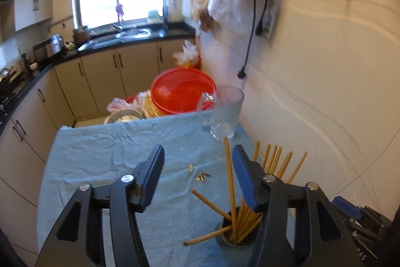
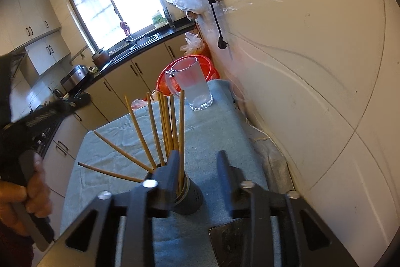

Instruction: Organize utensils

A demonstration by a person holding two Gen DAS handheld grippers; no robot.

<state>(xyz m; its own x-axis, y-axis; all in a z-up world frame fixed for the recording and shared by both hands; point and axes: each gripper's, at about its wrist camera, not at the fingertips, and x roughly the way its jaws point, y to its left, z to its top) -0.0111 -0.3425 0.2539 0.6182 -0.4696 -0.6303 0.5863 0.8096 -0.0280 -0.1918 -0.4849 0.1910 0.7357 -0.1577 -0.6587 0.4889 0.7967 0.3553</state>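
Both the left hand-held gripper (image 1: 197, 179) and the right hand-held gripper (image 2: 197, 167) stand open and empty beside the dark perforated holder (image 2: 188, 199). Its wooden chopsticks (image 2: 166, 126) lean widely, so a careless bump could tip it.

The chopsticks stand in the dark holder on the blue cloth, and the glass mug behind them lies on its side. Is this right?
Not quite. The glass mug stands upright on the blue cloth, as the right wrist view shows. The rest holds: the chopsticks stand in the dark holder.

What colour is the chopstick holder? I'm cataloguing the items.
Dark grey holder, clearest in the right wrist view.
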